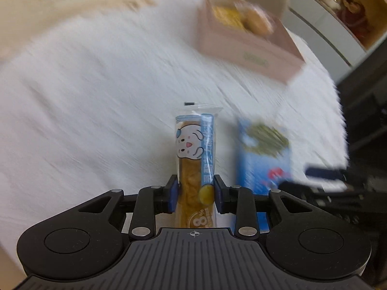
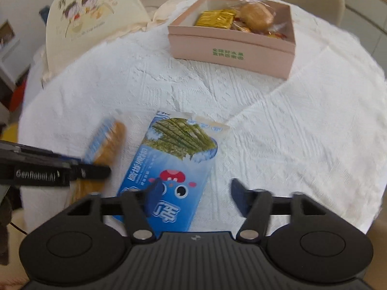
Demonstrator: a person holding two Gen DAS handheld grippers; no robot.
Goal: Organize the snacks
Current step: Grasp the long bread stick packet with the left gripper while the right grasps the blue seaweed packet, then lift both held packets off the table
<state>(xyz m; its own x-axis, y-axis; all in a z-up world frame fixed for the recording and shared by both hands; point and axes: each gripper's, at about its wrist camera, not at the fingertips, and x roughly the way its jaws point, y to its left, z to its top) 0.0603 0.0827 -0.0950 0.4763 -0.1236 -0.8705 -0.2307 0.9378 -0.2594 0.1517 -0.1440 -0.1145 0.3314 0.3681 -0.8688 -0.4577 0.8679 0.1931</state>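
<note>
My left gripper [image 1: 195,188] is shut on a wrapped bread stick [image 1: 193,154] with a cartoon face and holds it upright above the white cloth. The right wrist view shows the same bread stick [image 2: 108,142] at the left, blurred, with the left gripper's fingers [image 2: 92,171] around it. A blue seaweed snack pack [image 2: 169,166] lies flat on the cloth; in the left wrist view this pack [image 1: 263,154] is just right of the bread stick. My right gripper [image 2: 196,191] stands open just above the pack's lower end, its left finger over the pack, pressing nothing. A pink box [image 2: 232,46] with several wrapped snacks sits at the far right.
A white textured cloth [image 2: 290,130] covers the round table. The pink box [image 1: 249,46] appears blurred in the left wrist view. A cream paper bag [image 2: 92,17] with a cartoon print stands at the far left. Chairs stand beyond the table.
</note>
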